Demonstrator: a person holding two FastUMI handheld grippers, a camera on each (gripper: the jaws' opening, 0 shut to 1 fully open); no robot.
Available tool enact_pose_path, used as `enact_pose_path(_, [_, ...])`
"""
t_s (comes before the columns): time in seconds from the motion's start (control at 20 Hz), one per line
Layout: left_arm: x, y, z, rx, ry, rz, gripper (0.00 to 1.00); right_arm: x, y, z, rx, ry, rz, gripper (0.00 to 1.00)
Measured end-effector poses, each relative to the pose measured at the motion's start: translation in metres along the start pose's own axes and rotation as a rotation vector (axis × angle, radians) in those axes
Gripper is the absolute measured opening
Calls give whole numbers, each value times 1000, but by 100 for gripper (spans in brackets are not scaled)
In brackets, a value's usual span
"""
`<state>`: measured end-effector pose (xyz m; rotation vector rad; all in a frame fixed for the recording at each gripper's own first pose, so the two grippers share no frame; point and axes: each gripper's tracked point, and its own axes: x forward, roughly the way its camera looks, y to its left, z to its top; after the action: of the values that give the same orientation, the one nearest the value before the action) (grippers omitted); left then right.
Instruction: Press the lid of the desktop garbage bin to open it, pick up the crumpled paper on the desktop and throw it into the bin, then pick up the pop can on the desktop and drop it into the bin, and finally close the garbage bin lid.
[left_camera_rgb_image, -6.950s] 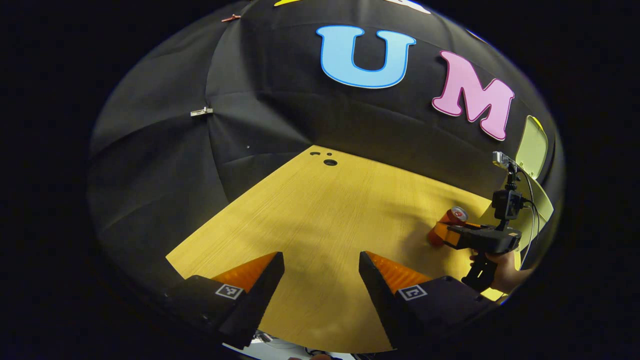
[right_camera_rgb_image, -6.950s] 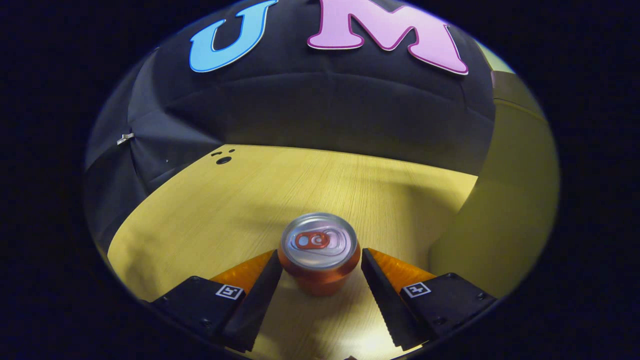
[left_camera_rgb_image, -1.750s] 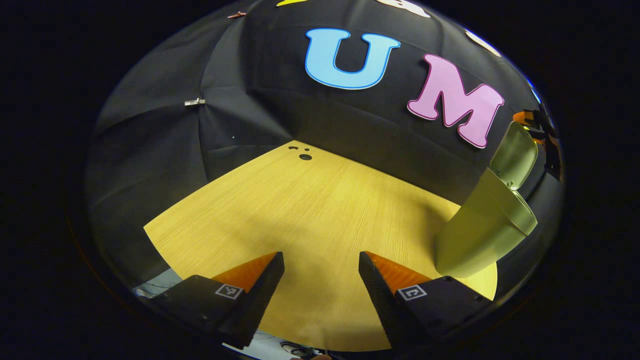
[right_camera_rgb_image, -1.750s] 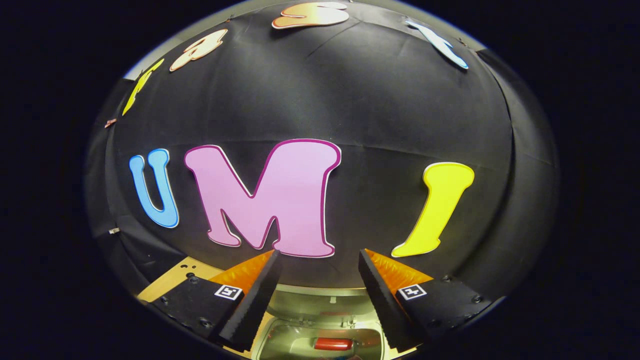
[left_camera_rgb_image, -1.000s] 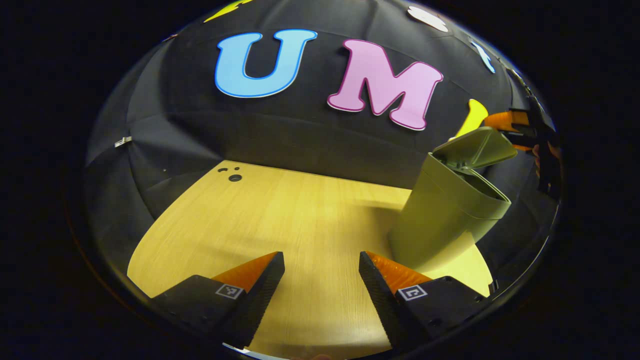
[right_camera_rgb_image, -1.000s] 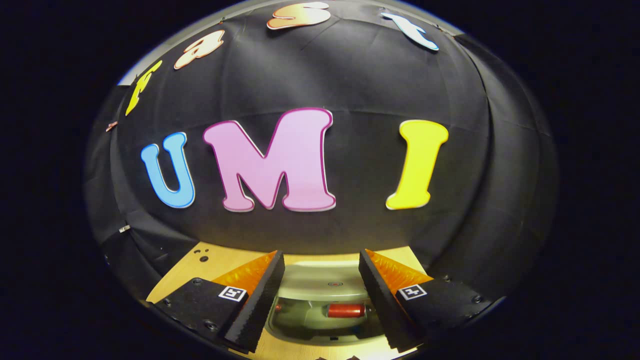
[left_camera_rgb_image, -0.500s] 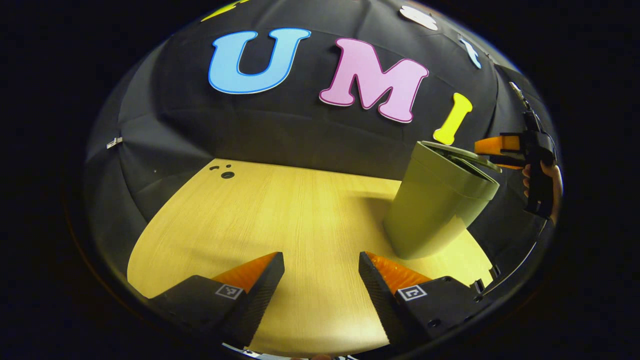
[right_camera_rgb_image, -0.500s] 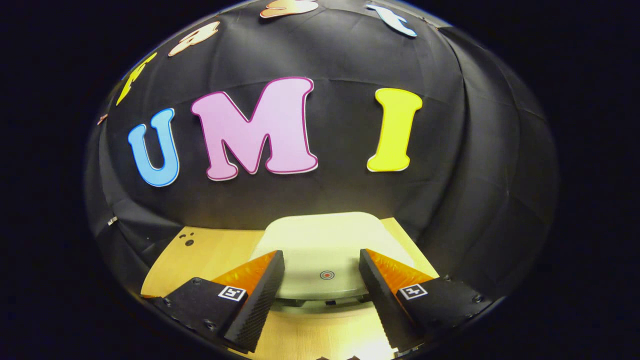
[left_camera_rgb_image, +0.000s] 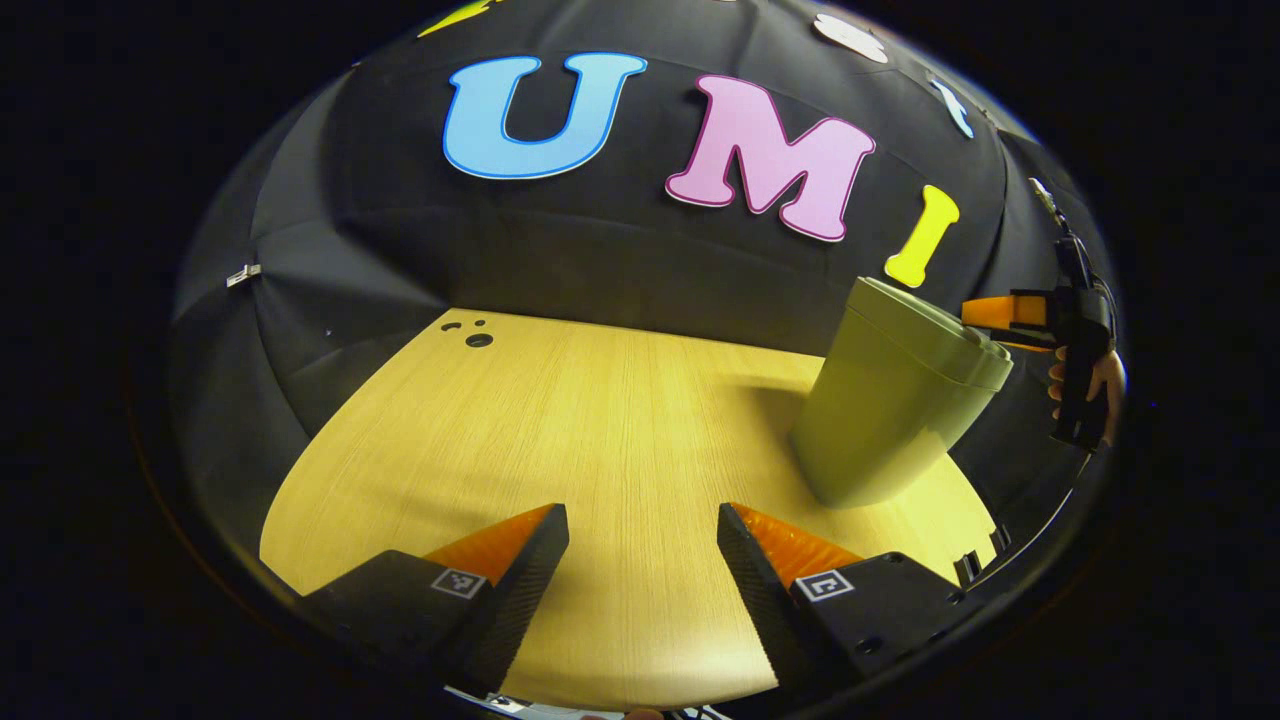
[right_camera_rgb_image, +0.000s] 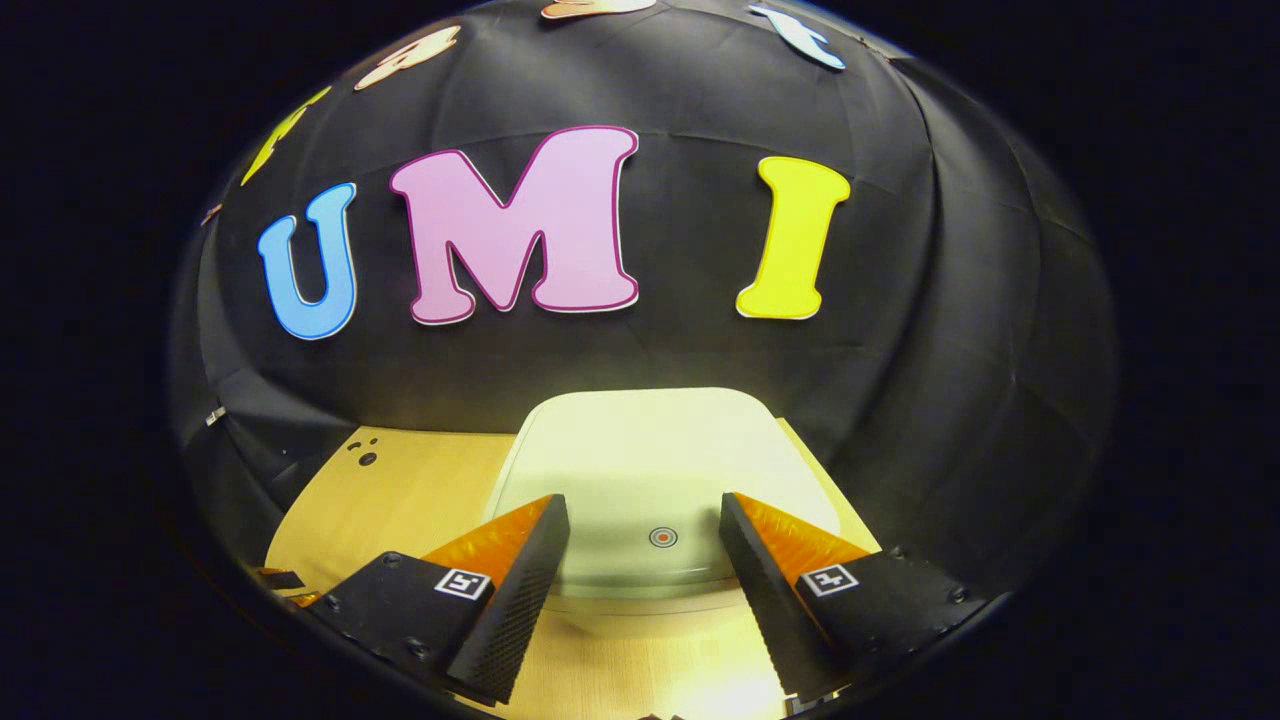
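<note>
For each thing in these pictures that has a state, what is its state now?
garbage bin: upright on the table.
lid: down, closed on the bin.
left gripper: open, holding nothing, above the table.
right gripper: open, holding nothing, fingers over the lid's front edge.

No words, brands or numbers can be read. The pale green plastic bin lid bears a small red ring mark between the right claw's fingers, each carrying a small square black-and-white marker.
</note>
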<state>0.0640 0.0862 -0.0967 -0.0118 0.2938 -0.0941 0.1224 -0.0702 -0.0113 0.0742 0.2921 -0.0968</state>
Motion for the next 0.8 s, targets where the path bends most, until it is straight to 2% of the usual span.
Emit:
enact_pose_path(0.2, [1,-1,-11,2,23,5,96,3,1,-6,6,11,28,97])
enact_pose_path(0.45, [-1,-5,-14,12,25,2,96,0,0,2,-10,-58,8,96])
enact_pose_path(0.6, [-2,-8,-2,22,-5,-7,96,-10,6,1,-26,-67,6,96])
enact_pose_path(0.8, [-5,-4,25,118,-82,15,96,-50,30,17,-36,-208,40,96])
